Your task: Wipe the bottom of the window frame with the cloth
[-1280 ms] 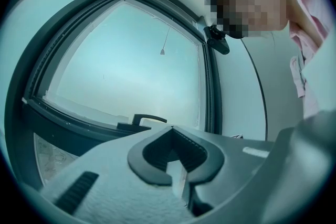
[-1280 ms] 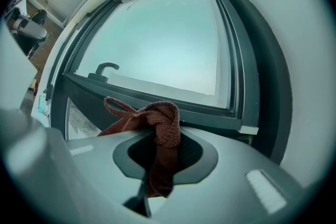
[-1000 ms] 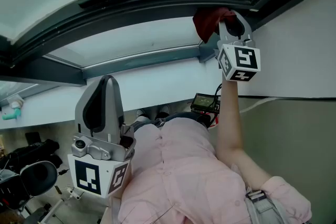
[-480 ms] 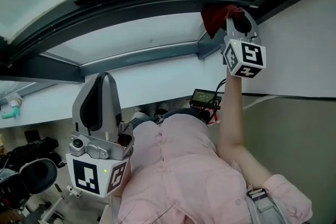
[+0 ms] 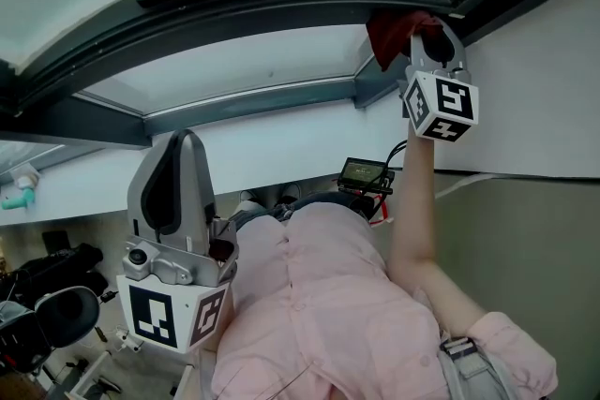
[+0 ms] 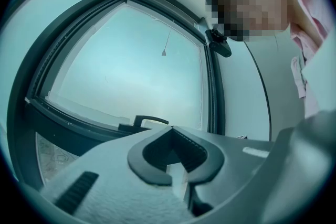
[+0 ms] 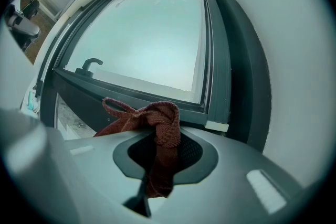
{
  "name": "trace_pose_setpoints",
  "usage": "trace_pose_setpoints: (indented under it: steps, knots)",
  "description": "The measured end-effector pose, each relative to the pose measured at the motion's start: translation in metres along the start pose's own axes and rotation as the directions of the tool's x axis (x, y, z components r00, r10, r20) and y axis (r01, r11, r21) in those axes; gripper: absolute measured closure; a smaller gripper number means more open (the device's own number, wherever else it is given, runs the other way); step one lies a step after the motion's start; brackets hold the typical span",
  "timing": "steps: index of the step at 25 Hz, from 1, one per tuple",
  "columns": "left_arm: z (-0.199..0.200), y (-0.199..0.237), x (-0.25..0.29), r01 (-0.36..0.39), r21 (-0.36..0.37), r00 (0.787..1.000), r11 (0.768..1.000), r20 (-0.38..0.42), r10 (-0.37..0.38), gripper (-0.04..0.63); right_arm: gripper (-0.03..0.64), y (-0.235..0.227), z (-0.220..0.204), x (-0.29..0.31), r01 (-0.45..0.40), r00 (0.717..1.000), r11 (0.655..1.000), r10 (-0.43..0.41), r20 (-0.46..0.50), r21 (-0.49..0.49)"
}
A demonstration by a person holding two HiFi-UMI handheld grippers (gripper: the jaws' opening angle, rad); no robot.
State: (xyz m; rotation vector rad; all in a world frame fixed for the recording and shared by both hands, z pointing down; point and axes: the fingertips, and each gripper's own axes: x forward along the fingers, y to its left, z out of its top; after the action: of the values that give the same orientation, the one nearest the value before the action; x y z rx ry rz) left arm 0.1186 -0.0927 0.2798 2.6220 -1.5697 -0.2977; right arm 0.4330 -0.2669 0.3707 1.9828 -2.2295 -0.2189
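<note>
right gripper: jaws clamped on dark red woven cloth
cloth: bunched just past the fingertips, against the dark grey window frame corner
left gripper: jaws together, nothing between, well apart from the frame

The cloth is a dark red, coarse-woven fabric, limp and matt, with its weave plain to see. The window frame is smooth, dark grey and matt, perhaps painted metal, around a milky, frosted-looking pane. The left tongs and right tongs are pale grey matt plastic, faintly grainy, with black ribbed pads.
</note>
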Motion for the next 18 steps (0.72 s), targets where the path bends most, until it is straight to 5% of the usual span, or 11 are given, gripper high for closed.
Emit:
trace_pose_setpoints:
  steps: [18]
  knots:
    - [0.004,0.000,-0.007,-0.015,0.005,1.000,1.000,0.017,0.015,0.597,0.548,-0.019,-0.005,0.000,0.074,0.997,0.994,-0.073,-0.010,0.079]
